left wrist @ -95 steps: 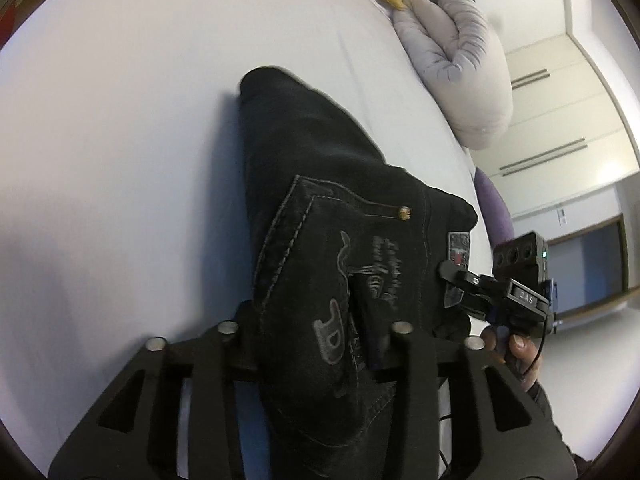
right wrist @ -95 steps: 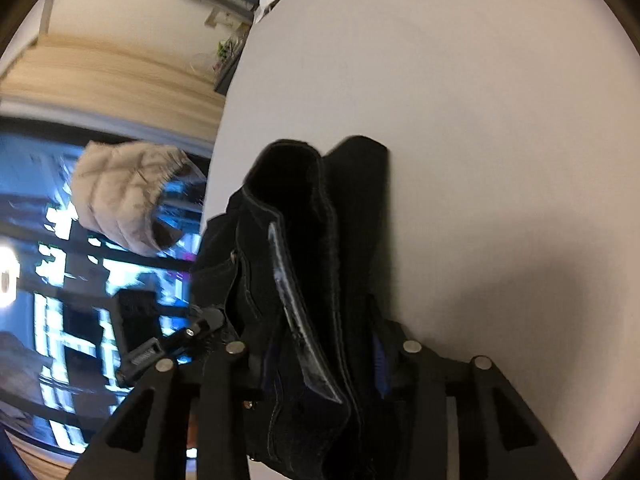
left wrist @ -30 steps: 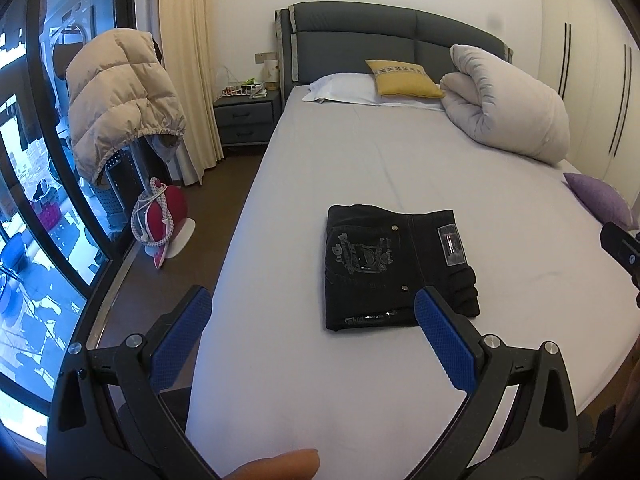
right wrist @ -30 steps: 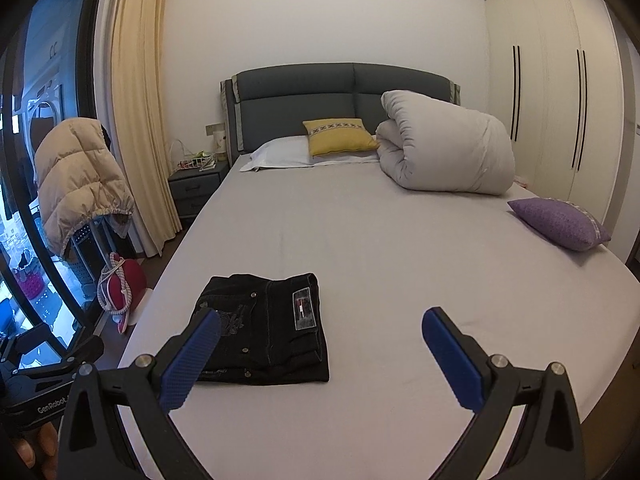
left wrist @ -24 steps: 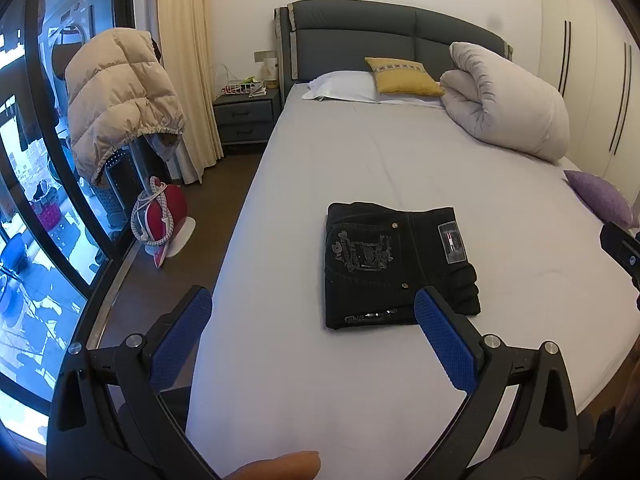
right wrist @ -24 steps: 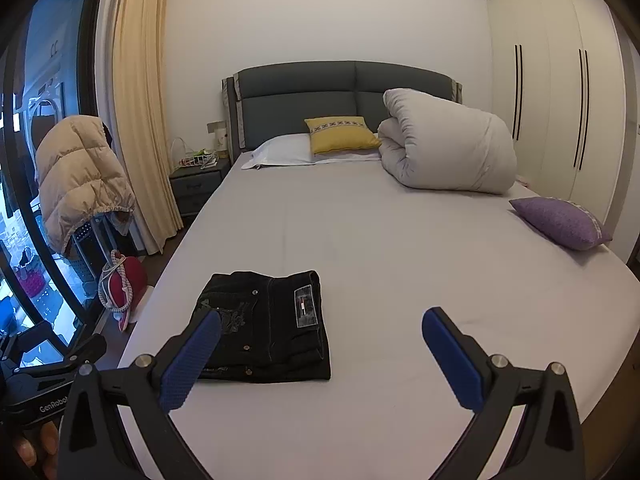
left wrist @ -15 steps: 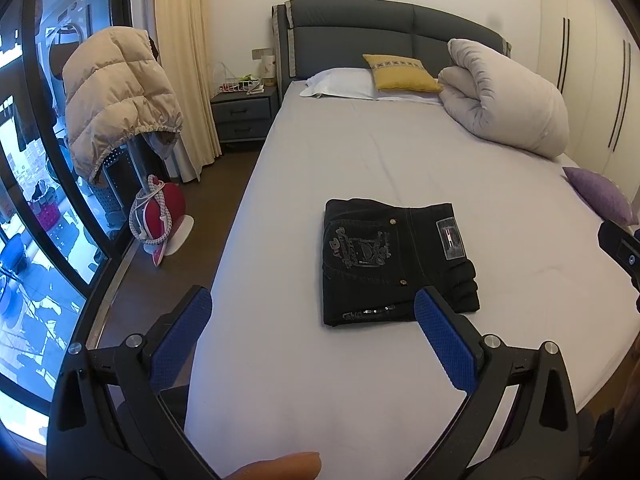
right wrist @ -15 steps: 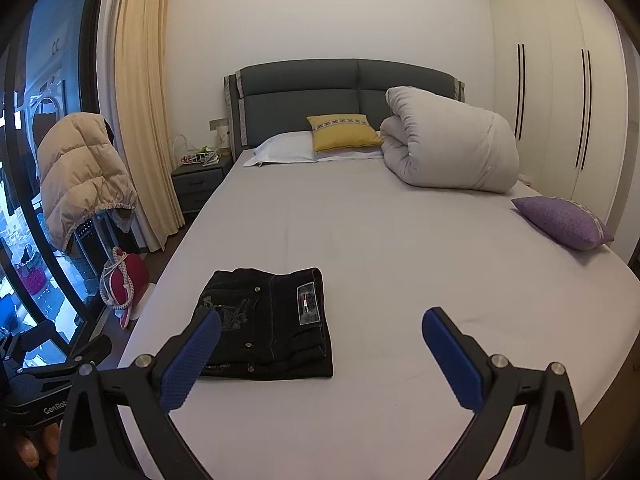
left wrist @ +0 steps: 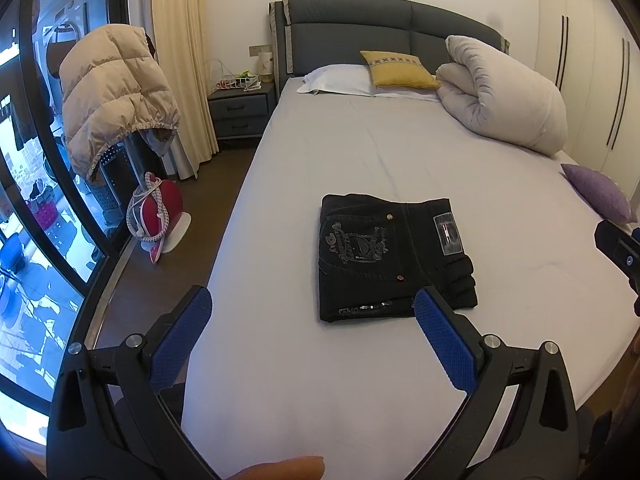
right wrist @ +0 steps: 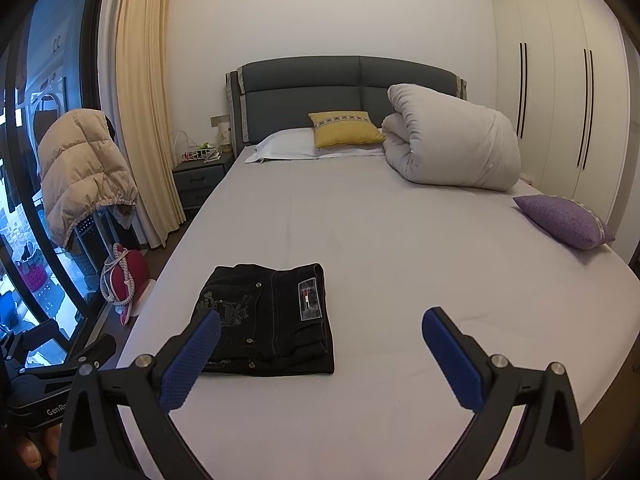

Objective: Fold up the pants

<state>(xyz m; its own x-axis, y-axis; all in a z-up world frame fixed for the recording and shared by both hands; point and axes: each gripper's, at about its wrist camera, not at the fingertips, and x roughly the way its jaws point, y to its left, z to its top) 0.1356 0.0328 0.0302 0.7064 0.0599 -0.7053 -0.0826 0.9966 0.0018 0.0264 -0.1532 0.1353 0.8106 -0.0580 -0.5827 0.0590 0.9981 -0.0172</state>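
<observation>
Nearest to us, our left gripper [left wrist: 310, 316] hangs above the foot of the bed with its blue-padded fingers [left wrist: 182, 336] spread wide and nothing between them, and our right gripper [right wrist: 320, 334] is held the same way, jaws wide apart and empty, above the near part of the mattress. Just beyond the fingertips lie the black pants [left wrist: 390, 252], folded into a compact rectangle with the embroidered back pocket and the waistband patch facing up; they rest flat on the grey bed sheet [left wrist: 400, 152], toward the left edge of the bed in its near half, touched by neither gripper. In the right wrist view the same pants [right wrist: 268, 318] sit a little left of the gap between the fingers. Farther off, a purple cushion [right wrist: 564, 220] lies near the right edge of the bed, and a rolled white duvet [right wrist: 452, 138] sits at the far right by the head. Beside it a yellow pillow [right wrist: 344, 128] leans on a white pillow [right wrist: 284, 144] against the dark headboard [right wrist: 340, 84]. On the left, off the bed, a beige puffer jacket [left wrist: 112, 92] hangs over a stand near the window.
</observation>
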